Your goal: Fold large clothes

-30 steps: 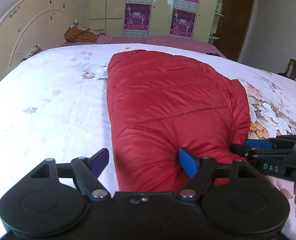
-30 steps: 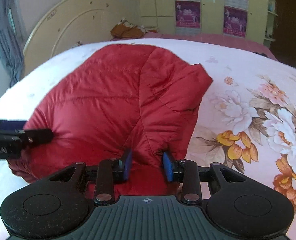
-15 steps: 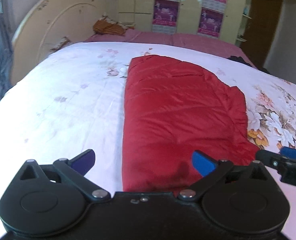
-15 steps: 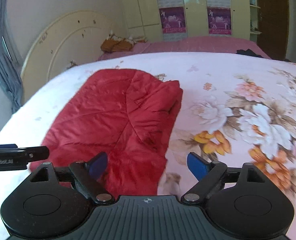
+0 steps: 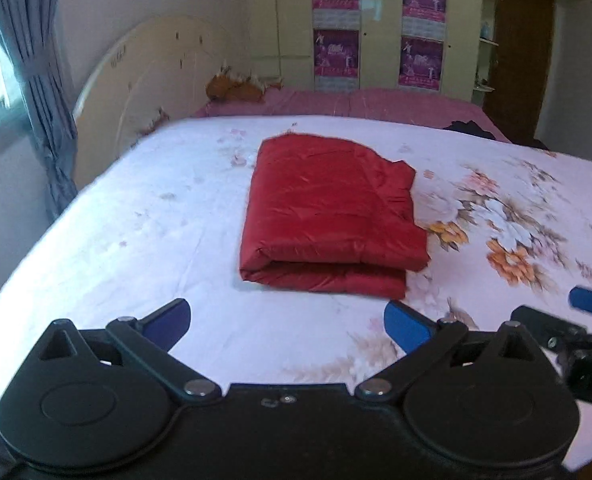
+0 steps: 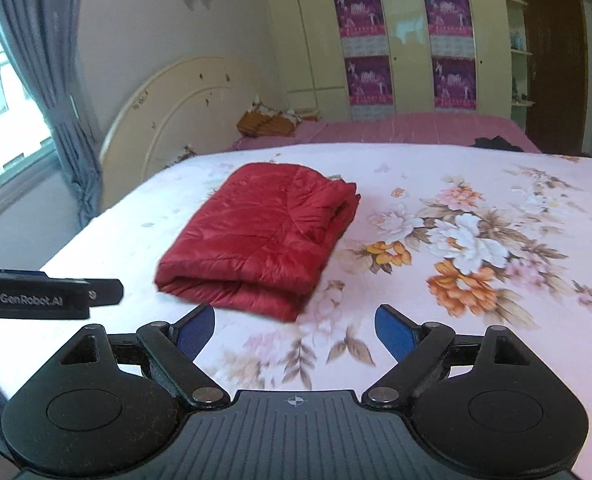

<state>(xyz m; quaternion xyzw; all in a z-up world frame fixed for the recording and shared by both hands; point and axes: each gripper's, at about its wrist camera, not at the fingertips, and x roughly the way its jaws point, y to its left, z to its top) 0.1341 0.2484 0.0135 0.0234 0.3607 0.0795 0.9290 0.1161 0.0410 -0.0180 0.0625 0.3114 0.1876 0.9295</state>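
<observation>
red jacket point(image 5: 328, 216) folded, long axis toward headboard wall | left claw point(image 5: 285, 320) wide | right claw point(image 6: 293, 326) wide

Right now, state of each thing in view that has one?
Red jacket: folded into a compact rectangle, flat on the bed, untouched.
Left hand-held gripper: open, empty, short of the jacket.
Right hand-held gripper: open, empty, short of the jacket.
Bed: floral sheet spread flat.
Curtain: gathered and tied beside the window.
Wardrobe: doors closed.

Red jacket point(image 5: 328, 216): quilted cloth, slight sheen. Bedsheet point(image 5: 135, 248): smooth floral cloth. Left gripper point(image 5: 285, 320): matt black plastic, blue pads.
</observation>
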